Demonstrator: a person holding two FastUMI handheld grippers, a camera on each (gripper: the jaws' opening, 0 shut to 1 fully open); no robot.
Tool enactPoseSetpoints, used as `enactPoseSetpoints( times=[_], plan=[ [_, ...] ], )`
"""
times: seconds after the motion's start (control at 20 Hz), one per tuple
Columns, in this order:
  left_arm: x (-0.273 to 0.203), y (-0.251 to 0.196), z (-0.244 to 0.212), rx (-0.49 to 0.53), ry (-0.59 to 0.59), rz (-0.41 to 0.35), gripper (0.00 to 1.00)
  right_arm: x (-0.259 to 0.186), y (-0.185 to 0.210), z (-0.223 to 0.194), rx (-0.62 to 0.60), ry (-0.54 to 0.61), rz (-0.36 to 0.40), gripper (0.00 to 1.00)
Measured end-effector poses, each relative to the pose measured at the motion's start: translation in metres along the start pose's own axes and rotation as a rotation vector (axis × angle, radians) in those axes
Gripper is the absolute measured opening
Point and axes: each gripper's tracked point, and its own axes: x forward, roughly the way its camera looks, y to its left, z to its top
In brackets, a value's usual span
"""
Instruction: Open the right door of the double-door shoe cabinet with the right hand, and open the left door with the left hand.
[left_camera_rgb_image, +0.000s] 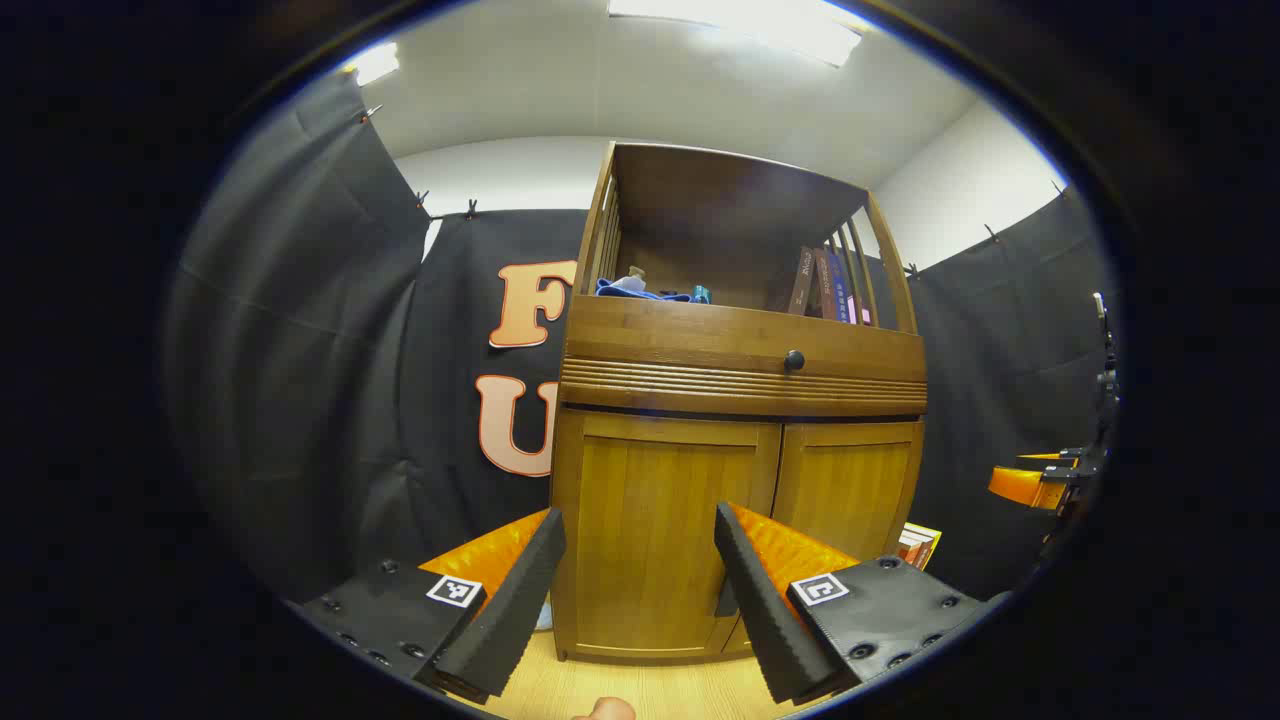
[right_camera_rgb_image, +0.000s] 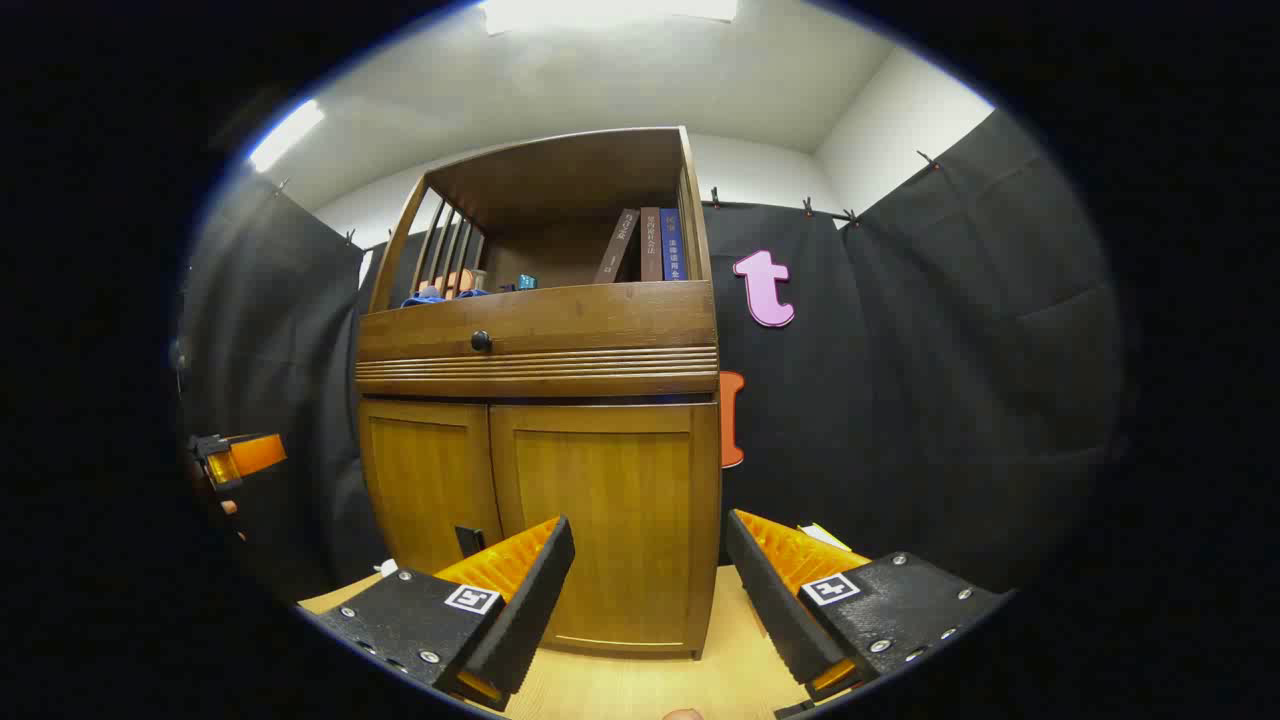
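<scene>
While both doors stay closed, the left gripper (left_camera_rgb_image: 640, 590) faces the left door (left_camera_rgb_image: 655, 530) and the right gripper (right_camera_rgb_image: 650, 590) the right door (right_camera_rgb_image: 605, 520), jaws wide apart, holding nothing.

A tall brown wooden shoe cabinet (left_camera_rgb_image: 735, 400) stands against the black cloth booth wall (left_camera_rgb_image: 300, 350), both lower doors flush and closed. The left gripper (left_camera_rgb_image: 640, 590) has its fingers spread before the left door (left_camera_rgb_image: 660, 530), with open air between. The right gripper (right_camera_rgb_image: 650, 590) faces the right door (right_camera_rgb_image: 605, 520) likewise. Bare pale wooden floor (right_camera_rgb_image: 640, 685) lies in front. Open passage runs along each cabinet side.
</scene>
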Motion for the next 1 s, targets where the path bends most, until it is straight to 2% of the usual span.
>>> enactPoseSetpoints(
  times=[0.5, 0.6, 0.7, 0.75, 1.0],
  plan=[
    [-0.007, 0.011, 0.002, 0.014, -0.001, 0.035, 0.99, -0.003, -0.006, 0.000, -0.025, -0.008, -0.020, 0.94],
    [-0.009, 0.015, 0.001, 0.014, 0.003, 0.045, 0.94, -0.004, -0.004, -0.002, -0.032, -0.007, -0.015, 0.94],
    [-0.010, 0.017, 0.002, 0.019, 0.005, 0.049, 0.94, -0.003, -0.003, -0.003, -0.026, -0.009, -0.012, 0.94],
    [-0.010, 0.018, 0.001, 0.022, 0.004, 0.051, 0.99, -0.003, -0.004, -0.003, -0.023, -0.009, -0.014, 0.94],
    [-0.011, 0.019, 0.002, 0.019, 0.001, 0.056, 0.96, -0.003, -0.006, -0.006, -0.018, -0.001, -0.016, 0.94]
  ],
)
